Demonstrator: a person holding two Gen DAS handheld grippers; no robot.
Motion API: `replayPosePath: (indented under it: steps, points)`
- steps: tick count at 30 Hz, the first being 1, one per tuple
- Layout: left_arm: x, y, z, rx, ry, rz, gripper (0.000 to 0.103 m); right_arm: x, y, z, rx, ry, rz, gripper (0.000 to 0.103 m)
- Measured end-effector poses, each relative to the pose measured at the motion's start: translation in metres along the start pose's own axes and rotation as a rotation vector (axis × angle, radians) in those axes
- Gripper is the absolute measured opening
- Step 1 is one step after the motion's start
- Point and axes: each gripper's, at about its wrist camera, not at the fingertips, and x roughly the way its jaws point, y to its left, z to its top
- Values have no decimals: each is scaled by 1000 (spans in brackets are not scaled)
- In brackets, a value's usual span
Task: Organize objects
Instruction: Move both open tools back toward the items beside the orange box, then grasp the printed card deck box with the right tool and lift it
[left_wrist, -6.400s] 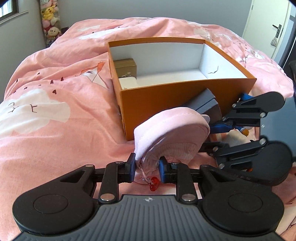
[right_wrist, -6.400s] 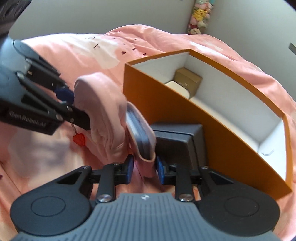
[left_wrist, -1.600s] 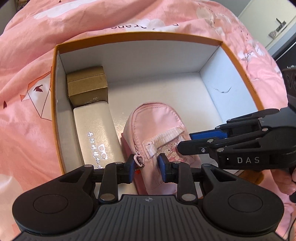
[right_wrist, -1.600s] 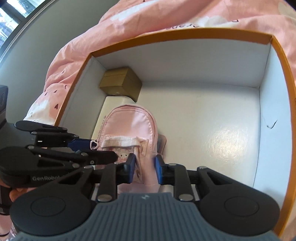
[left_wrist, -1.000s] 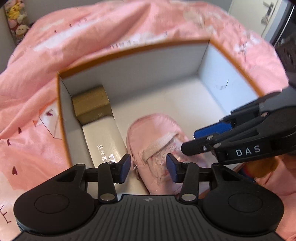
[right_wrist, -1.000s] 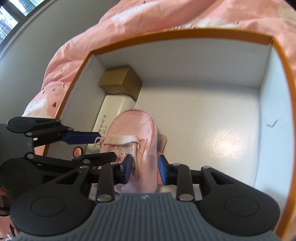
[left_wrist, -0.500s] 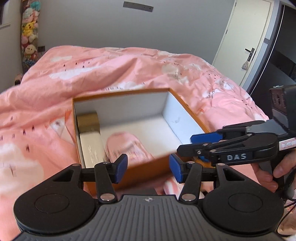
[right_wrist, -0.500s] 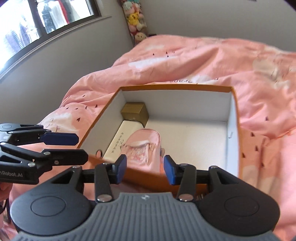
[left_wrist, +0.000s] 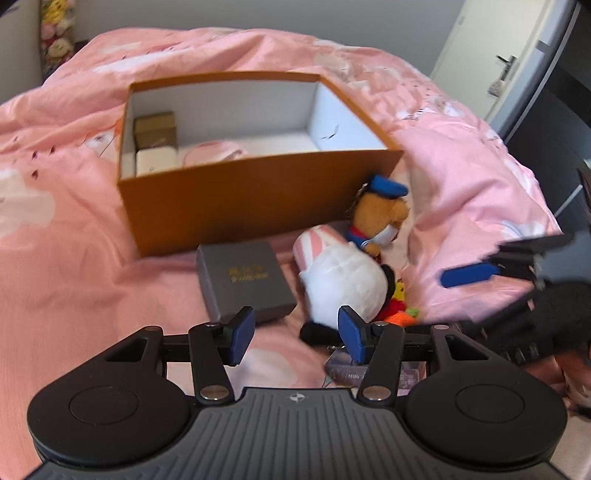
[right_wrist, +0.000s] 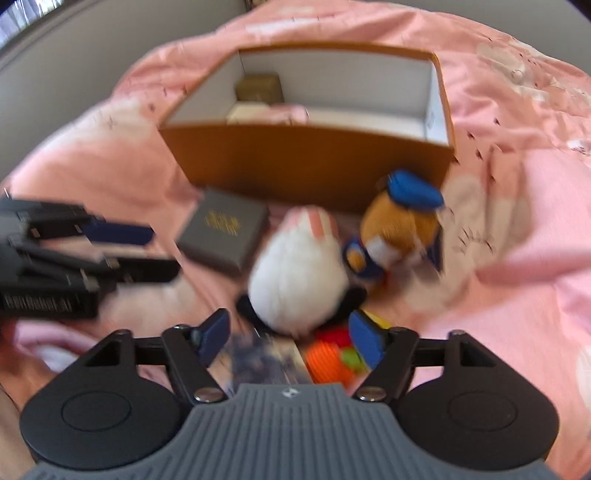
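Orange box (left_wrist: 236, 206) sits at 12 o'clock; your left gripper (left_wrist: 295, 334) is empty and parted, your right gripper (right_wrist: 291, 338) opening, empty.

i'm working in a home bedroom: a bed under a rumpled pink duvet (left_wrist: 74, 258) printed with white clouds, a column of plush toys (left_wrist: 55, 29) hanging by the grey wall, and a white door with a lever handle (left_wrist: 506, 61).

- Left wrist view looks forward and steeply down along its tongs (left_wrist: 296, 334) onto the bed (left_wrist: 66, 258), from close by.
- Right wrist view does likewise, from the right.
- Both share the orange box (left_wrist: 236, 199) (right_wrist: 306, 162) and the toys before it.
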Motion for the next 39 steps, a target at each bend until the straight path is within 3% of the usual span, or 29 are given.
replayPosePath:
  steps: [1, 10, 12, 15, 16, 28, 39]
  points:
    - [-1, 1, -3, -16, 5, 5, 61, 1, 0, -5, -9, 14, -13, 87]
    - [-1, 5, -9, -61, 29, 1, 61, 19, -5, -28, 58, 130, 1, 87]
    - [-1, 5, -9, -63, 30, 0, 61, 21, -4, -30, 58, 132, 6, 83]
    - [-1, 6, -10, -72, 32, -3, 61, 23, -1, -30, 49, 142, 38, 66]
    - [-1, 6, -10, -76, 32, -3, 61, 23, 1, -30, 41, 142, 46, 60]
    - [-1, 8, -10, -79, 24, -48, 61, 8, 13, -6, -34, 20, 46, 59]
    - [5, 13, -9, -109, 51, -38, 61, 34, 11, 14, 33, 11, 60, 60]
